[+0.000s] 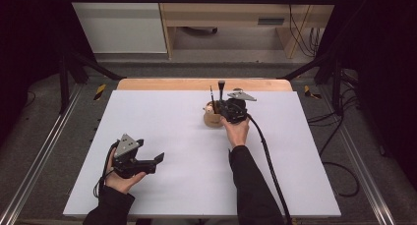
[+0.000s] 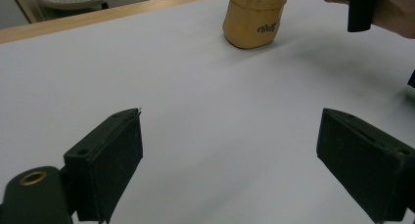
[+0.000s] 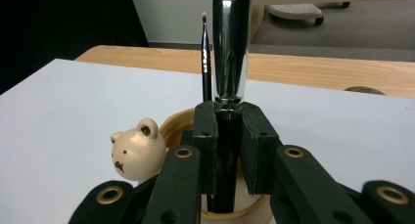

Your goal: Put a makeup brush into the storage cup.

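A tan wooden cup [image 1: 212,119] with a small bear head [image 3: 137,150] on its rim stands on the white table, right of centre at the back. A thin dark brush [image 3: 206,62] stands upright in it. My right gripper [image 3: 228,150] is over the cup, shut on the black handle of a thicker brush [image 3: 229,53] with a chrome ferrule, held upright inside the cup. My left gripper [image 1: 158,158] rests at the front left of the table, jaws wide open with nothing between them. The cup [image 2: 254,18] also appears far ahead in the left gripper view.
The white tabletop [image 1: 162,122] lies on a wooden board [image 1: 196,84]. Black frame posts stand at both back corners. A cable [image 1: 268,161] trails from the right gripper along the person's right forearm toward the front edge.
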Available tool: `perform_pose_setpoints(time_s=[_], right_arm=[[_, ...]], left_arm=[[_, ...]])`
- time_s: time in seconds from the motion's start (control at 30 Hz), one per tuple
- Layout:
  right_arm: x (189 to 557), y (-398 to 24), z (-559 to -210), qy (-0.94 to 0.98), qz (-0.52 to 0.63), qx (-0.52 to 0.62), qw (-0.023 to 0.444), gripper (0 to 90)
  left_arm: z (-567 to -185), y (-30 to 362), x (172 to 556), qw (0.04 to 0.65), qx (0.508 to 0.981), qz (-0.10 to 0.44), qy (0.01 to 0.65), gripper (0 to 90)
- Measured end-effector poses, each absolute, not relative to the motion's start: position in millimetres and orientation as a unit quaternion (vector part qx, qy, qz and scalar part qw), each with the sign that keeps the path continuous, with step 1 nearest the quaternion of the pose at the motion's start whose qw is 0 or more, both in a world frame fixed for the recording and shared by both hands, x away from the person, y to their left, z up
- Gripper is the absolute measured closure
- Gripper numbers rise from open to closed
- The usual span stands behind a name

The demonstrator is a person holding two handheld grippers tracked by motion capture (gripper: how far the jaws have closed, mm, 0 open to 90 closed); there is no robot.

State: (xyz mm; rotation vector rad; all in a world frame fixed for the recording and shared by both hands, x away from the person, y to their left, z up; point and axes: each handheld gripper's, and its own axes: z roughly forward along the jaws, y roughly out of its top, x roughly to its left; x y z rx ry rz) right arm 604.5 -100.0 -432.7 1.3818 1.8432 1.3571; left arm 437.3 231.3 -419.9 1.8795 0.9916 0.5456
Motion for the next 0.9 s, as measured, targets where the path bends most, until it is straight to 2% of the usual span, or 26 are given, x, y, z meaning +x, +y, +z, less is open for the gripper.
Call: perform_pose_setpoints(time_s=[0.4, 0.9], right_arm=[[593, -106, -424, 0.687, 0.487, 0.485, 0.235, 70.4], [547, -131, -399, 0.714, 0.509, 0.43, 0.213, 45.4]], left_arm=[[-421, 231, 438, 0.455, 0.763, 0.219, 0.403, 9.4], [-421, 233, 438, 0.455, 0.761, 0.22, 0.406, 9.4]])
